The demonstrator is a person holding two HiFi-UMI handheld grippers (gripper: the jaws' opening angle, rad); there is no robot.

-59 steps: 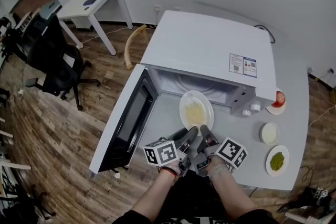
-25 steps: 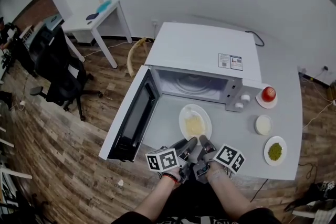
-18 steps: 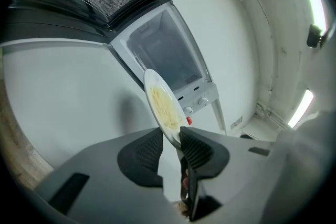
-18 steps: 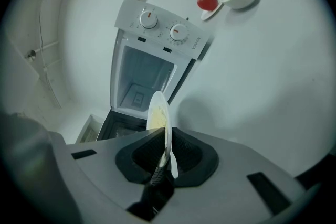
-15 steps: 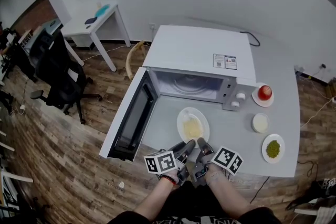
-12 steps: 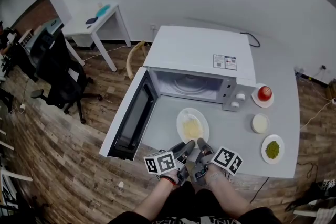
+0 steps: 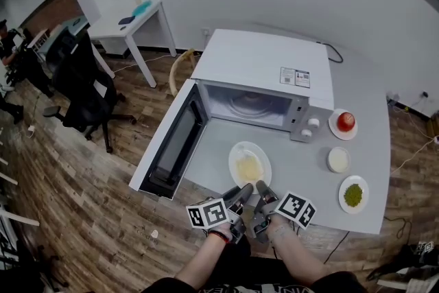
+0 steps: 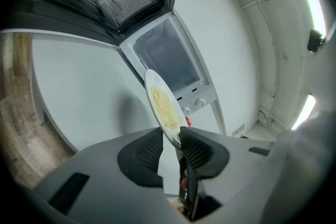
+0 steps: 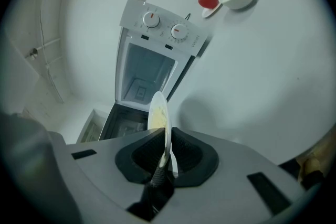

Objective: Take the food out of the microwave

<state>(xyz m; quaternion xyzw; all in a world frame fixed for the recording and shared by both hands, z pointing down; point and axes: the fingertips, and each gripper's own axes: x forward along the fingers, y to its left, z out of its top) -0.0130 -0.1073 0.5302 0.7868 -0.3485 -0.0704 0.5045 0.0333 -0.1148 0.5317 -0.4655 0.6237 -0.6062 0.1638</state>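
Note:
A white plate [image 7: 250, 166] of pale yellow food hangs over the grey table [image 7: 370, 147], in front of the open white microwave [image 7: 264, 82]. My left gripper [image 7: 244, 191] and right gripper [image 7: 261, 188] are both shut on the plate's near rim, side by side. In the left gripper view the plate [image 8: 163, 107] stands edge-on between the jaws, with the empty microwave cavity [image 8: 167, 59] beyond. The right gripper view shows the plate rim [image 9: 159, 118] pinched the same way and the microwave's two dials [image 9: 165, 26].
The microwave door [image 7: 171, 144] hangs open to the left over the wooden floor. At the table's right stand a saucer with a red tomato [image 7: 345, 121], a small white bowl [image 7: 337, 160] and a plate of green food [image 7: 352, 195]. An office chair [image 7: 82, 86] stands far left.
The plate has come out of the microwave cavity towards me, held by both grippers; it now hangs farther from the opening, above the table in front of the door.

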